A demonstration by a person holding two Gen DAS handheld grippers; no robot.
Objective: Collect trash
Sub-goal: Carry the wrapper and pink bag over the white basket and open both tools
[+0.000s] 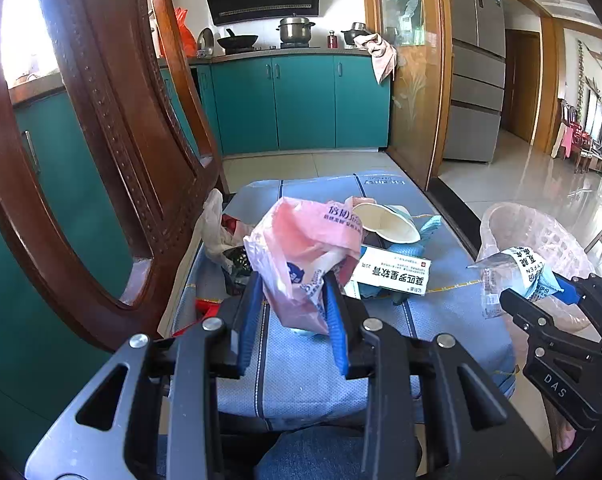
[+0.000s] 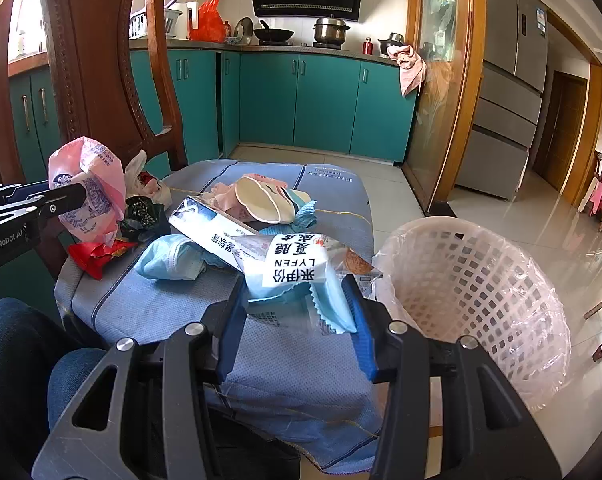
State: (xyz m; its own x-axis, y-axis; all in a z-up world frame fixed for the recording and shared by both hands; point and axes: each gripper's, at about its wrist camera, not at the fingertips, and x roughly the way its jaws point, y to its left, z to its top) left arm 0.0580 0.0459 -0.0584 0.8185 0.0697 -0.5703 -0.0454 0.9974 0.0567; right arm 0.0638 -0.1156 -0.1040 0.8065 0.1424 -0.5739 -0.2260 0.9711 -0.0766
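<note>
Trash — a pink plastic bag [image 1: 301, 256] — is pinched between the blue pads of the left tool [image 1: 293, 300] and held above the blue-covered seat [image 1: 301, 364] in the left wrist view; a white medicine box [image 1: 393, 272] and a paper cup [image 1: 385, 220] lie farther off. To the right, the right tool [image 1: 541, 296] is seen gripping a wrapper.

In the right wrist view, a light-blue snack wrapper [image 2: 297, 276] is clamped by the right tool [image 2: 297, 312], just left of the white lined basket [image 2: 473, 292] — a blue face mask [image 2: 173, 260] and red wrapper [image 2: 97, 254] are left on the seat.
</note>
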